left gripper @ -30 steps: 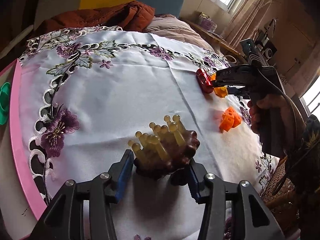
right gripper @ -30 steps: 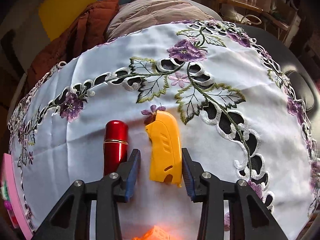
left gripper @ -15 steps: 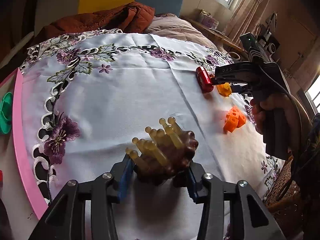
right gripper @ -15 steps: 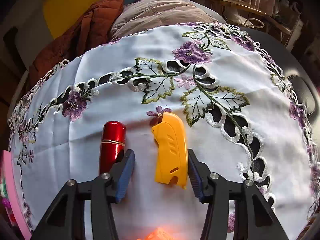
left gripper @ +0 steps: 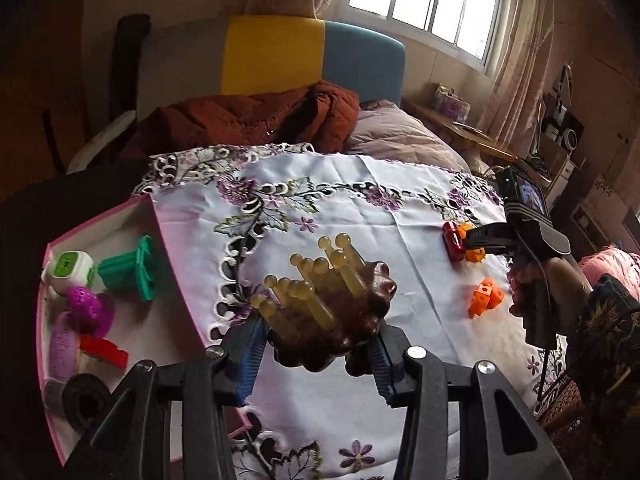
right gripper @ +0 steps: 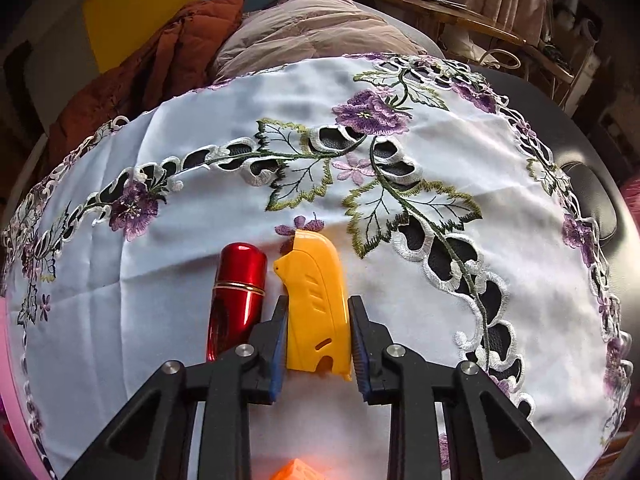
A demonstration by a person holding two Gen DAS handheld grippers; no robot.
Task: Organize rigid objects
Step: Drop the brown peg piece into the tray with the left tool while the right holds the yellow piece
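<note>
My left gripper is shut on a dark brown knobbly holder with several amber pegs and holds it above the tablecloth, right of a pink box. My right gripper is shut on a yellow plastic piece that rests on the cloth; it also shows in the left wrist view. A red metallic tube lies just left of the yellow piece, touching the left finger. An orange block lies on the cloth near the right hand.
The pink box holds a green spool, a white and green cube, a magenta perforated piece, a red block and a black roll. A rust jacket and a beige pillow lie beyond the embroidered tablecloth.
My left gripper has lifted the peg holder and swung left, bringing the pink box into view. My right gripper has closed from open onto the yellow piece, now beside the red tube.
</note>
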